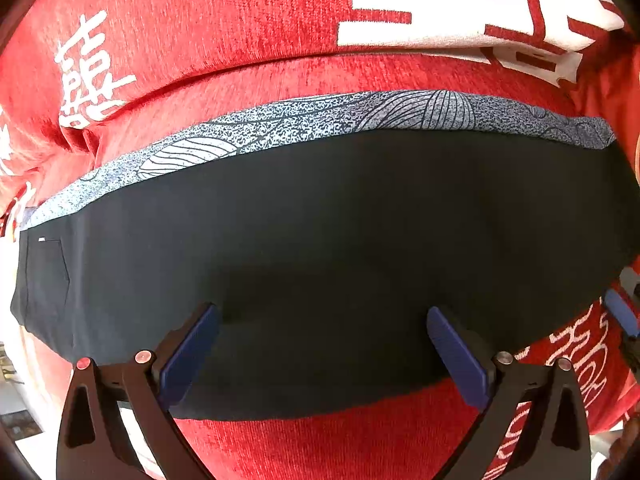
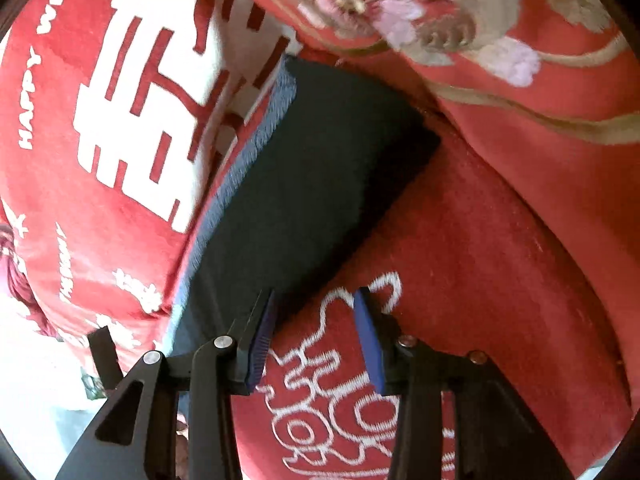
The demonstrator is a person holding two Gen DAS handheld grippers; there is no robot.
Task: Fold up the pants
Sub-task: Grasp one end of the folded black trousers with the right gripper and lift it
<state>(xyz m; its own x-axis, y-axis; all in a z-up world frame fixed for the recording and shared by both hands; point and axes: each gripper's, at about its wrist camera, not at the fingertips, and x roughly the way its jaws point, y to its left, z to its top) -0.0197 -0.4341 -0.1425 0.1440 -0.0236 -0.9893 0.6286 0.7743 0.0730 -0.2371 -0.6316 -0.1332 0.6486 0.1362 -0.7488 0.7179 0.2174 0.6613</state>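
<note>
Two grippers work over the pants (image 1: 340,248), which lie as a flat dark band on a red blanket (image 1: 248,24) printed with white characters, a speckled grey-blue strip (image 1: 320,120) running along their far edge in the left wrist view. We hold the left gripper (image 1: 322,344) straight above the dark cloth with its fingers (image 1: 192,348) spread wide and nothing between them; we cannot tell whether the tips touch the fabric. Our right gripper (image 2: 316,336) sits at the near end of the pants (image 2: 304,176), fingers (image 2: 262,344) parted and empty, one over the cloth's corner and the other over the blanket's white lettering, so it grasps nothing. We judge the pants light, soft and limp: they should drape and sag when lifted, and a smooth weave may slide over itself. We would take hold at an edge or corner, pinching through all the layers together so none slips away, and carry the end across low to keep the fold square. A flowered red quilt (image 2: 500,60) lies beyond. No containers appear in either view, so nothing is held in any.
</note>
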